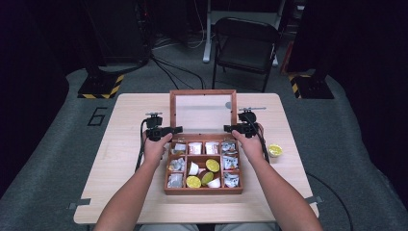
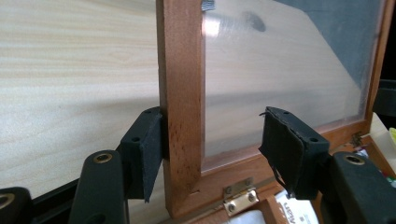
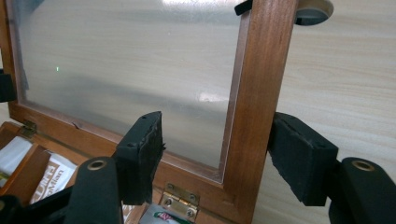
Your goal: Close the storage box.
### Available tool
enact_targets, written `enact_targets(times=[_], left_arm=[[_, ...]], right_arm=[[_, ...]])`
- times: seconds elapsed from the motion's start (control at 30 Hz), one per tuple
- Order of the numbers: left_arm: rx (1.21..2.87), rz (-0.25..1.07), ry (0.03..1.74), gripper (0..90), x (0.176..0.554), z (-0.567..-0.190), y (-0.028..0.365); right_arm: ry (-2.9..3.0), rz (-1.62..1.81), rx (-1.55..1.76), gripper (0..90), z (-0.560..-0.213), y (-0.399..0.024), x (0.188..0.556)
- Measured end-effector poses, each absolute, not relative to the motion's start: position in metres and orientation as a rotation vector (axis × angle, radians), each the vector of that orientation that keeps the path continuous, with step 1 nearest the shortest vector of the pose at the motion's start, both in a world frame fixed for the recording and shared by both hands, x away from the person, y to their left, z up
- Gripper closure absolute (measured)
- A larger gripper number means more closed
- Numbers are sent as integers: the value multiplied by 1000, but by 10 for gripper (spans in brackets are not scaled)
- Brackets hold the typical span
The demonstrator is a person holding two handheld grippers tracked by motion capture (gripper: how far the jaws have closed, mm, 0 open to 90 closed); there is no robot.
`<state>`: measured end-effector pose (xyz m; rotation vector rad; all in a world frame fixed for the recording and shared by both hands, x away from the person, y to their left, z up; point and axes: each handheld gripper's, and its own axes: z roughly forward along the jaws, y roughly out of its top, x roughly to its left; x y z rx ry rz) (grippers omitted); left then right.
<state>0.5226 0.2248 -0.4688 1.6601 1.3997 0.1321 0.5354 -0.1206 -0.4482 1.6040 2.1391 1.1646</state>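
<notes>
left gripper (image 1: 179, 128): jaws loose astride lid (image 1: 203, 111) frame | right gripper (image 1: 227, 128): same | lime cup (image 1: 274, 150) right of box (image 1: 203, 190)

Legible markings: one floor numeral, partial print on sachets

We read a large "6" (image 1: 97, 116) marked on the grey floor mat left of the table. In the right gripper view we make out partial white lettering on a brown sachet (image 3: 55, 182) inside the wooden box; in the left gripper view a white sachet (image 2: 299, 212) bears red print, too cropped to read.
</notes>
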Motion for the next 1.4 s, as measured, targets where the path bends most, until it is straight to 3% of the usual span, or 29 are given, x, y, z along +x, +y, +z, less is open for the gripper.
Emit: enact_targets(times=[0.37,0.9,1.23,1.4], left_arm=[[1685,229,1275,404,498,-456,233],[1684,345,1156,400,457,-408,235],[1700,343,1090,424,426,-384,245],[1708,329,1070,450,413,-384,246]], right_arm=[[2100,1262,1499,388,-429,-124,506],[2130,1219,1351,447,-388,-125,474],[2164,1268,1295,457,-375,-135,450],[2180,1281,1247,528,-373,-141,435]])
